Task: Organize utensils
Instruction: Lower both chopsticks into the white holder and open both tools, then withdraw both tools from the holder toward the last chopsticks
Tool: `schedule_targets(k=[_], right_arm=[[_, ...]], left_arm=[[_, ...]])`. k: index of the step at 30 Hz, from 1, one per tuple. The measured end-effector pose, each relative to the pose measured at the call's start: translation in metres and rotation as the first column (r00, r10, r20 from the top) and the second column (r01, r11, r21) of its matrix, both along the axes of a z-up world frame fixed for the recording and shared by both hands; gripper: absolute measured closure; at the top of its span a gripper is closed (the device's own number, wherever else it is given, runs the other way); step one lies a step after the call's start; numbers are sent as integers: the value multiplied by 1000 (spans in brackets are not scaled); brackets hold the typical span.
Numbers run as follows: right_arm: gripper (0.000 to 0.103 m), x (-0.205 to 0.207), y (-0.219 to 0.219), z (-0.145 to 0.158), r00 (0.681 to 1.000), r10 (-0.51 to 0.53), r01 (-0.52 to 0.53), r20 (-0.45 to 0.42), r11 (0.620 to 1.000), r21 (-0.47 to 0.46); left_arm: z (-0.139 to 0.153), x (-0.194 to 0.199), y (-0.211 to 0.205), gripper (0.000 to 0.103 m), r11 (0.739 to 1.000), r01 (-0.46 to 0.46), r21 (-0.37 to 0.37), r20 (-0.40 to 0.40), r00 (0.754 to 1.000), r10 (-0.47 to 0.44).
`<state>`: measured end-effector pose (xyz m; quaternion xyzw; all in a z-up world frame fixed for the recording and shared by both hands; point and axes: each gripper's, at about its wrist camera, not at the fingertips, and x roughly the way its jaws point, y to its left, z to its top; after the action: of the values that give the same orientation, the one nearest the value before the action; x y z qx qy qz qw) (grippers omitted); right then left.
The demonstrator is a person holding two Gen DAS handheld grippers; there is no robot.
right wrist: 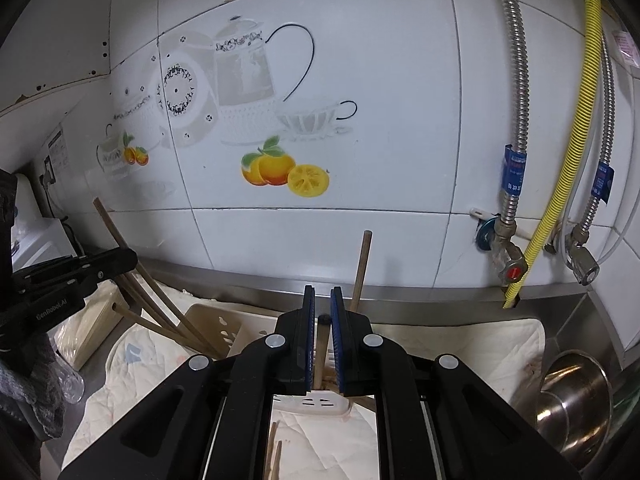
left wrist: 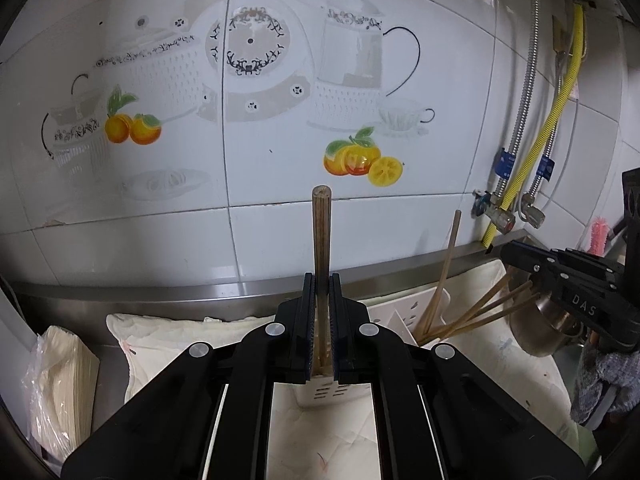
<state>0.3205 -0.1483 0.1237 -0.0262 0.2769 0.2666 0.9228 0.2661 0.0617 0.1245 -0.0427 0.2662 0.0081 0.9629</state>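
Your left gripper [left wrist: 322, 280] clamps a brown chopstick [left wrist: 321, 232] upright above the white holder [left wrist: 320, 394]. Your right gripper [right wrist: 322, 294] pinches another chopstick [right wrist: 320, 356] over that holder [right wrist: 316, 404].

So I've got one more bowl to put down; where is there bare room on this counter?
The padded cloth is bare between the white utensil holder and the steel pot. It is crowded left of the holder, where chopsticks fan out by the left gripper.
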Motion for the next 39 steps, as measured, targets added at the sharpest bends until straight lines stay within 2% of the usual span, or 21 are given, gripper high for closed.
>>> schedule_targets(k=[7, 8, 10, 14, 19, 27, 29, 33, 35, 39], right_arm=[[93, -2, 1, 4, 1000, -6, 6, 11, 1000, -8], [91, -2, 0, 4, 1000, -7, 7, 13, 1000, -8], [80, -4, -1, 6, 1000, -12, 12, 21, 1000, -8], [74, -8, -2, 10, 999, -16, 16, 33, 1000, -15], [56, -17, -6, 14, 998, -23, 25, 63, 999, -31], [43, -42, -19, 17, 995, -26, 27, 95, 1000, -10], [39, -49, -22, 16, 995, -25, 26, 98, 1000, -3], [36, -68, -28, 13, 994, -24, 24, 110, 1000, 3], [33, -79, -32, 8, 994, -17, 16, 105, 1000, 14], [30, -101, -39, -8, 997, 2, -5, 74, 999, 41]], left_arm=[[-2, -1, 0, 98, 1000, 3, -2, -8, 1000, -3], [-2, -1, 0, 98, 1000, 5, -2, -10, 1000, -5], [-2, -1, -1, 97, 1000, 7, 0, -14, 1000, -7], [-3, -3, 0, 97, 1000, 5, -6, -18, 1000, -5], [-2, -8, 0, 96, 1000, -1, -12, -11, 1000, 1], [3, -23, 1, 94, 1000, -1, -29, 6, 1000, 1], [5, -28, 1, 87, 1000, -7, -30, 13, 1000, 8], [8, -46, -1, 82, 999, -3, -47, 39, 999, 5], [9, -56, -1, 68, 998, 1, -56, 51, 999, 2], [2, -87, -6, 59, 998, 3, -66, 72, 997, 2]])
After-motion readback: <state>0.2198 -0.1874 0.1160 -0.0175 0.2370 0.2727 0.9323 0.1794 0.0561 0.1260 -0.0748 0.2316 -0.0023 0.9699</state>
